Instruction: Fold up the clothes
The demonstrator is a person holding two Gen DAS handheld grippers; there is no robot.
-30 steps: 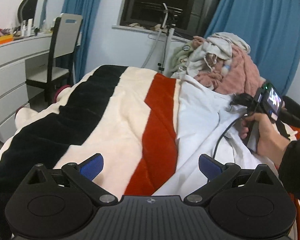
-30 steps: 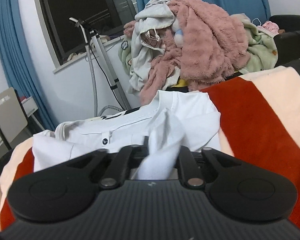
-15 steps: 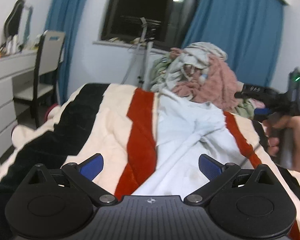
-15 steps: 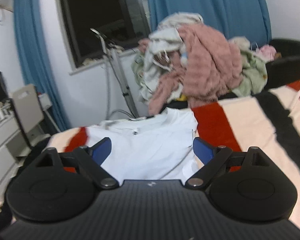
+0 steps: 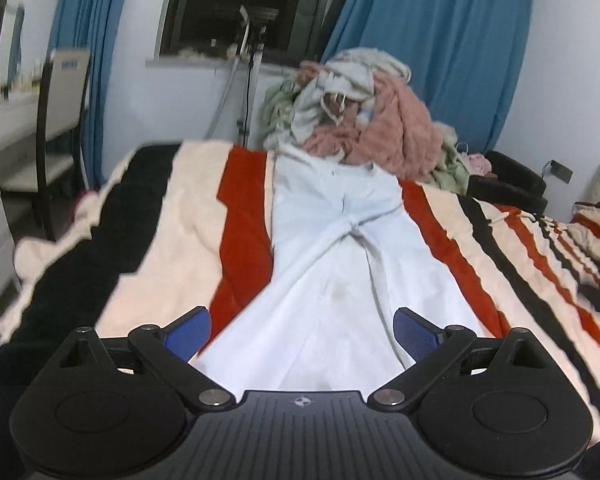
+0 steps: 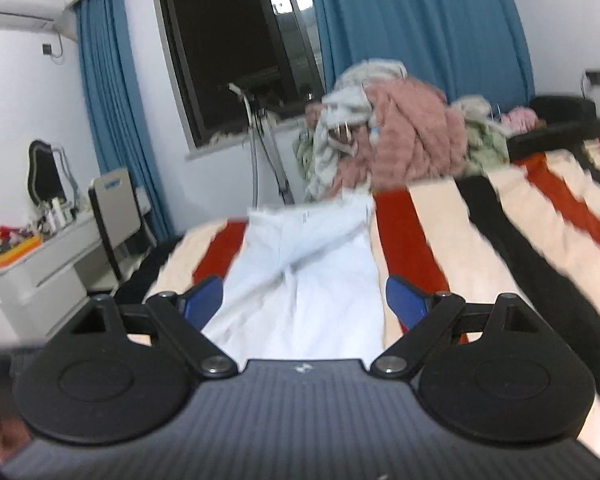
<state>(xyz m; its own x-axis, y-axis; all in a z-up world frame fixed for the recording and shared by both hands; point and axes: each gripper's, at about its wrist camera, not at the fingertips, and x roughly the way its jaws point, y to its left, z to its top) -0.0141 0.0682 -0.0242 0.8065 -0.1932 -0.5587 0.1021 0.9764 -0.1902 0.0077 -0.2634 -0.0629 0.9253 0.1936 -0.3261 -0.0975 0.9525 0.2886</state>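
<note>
A white shirt [image 5: 340, 264] lies lengthwise on the striped blanket [image 5: 188, 232], both sleeves folded across its middle, collar toward the far end. In the left wrist view my left gripper [image 5: 302, 332] hovers open over the shirt's near hem, blue pads apart, nothing between them. The right wrist view shows the same shirt [image 6: 312, 280] running away from me. My right gripper [image 6: 304, 300] is open above its near end and holds nothing.
A heap of clothes, pink and pale [image 5: 364, 120], sits at the far end of the bed. A steamer stand [image 5: 248, 76] is by the dark window. A chair [image 5: 60, 128] and white dresser [image 6: 40, 264] stand left. A black seat [image 5: 512, 184] is at the right.
My right gripper let go of the shirt's white cloth, opened and drew back toward the near hem. My left gripper swung right until it faces straight along the shirt. The hand left its view.
</note>
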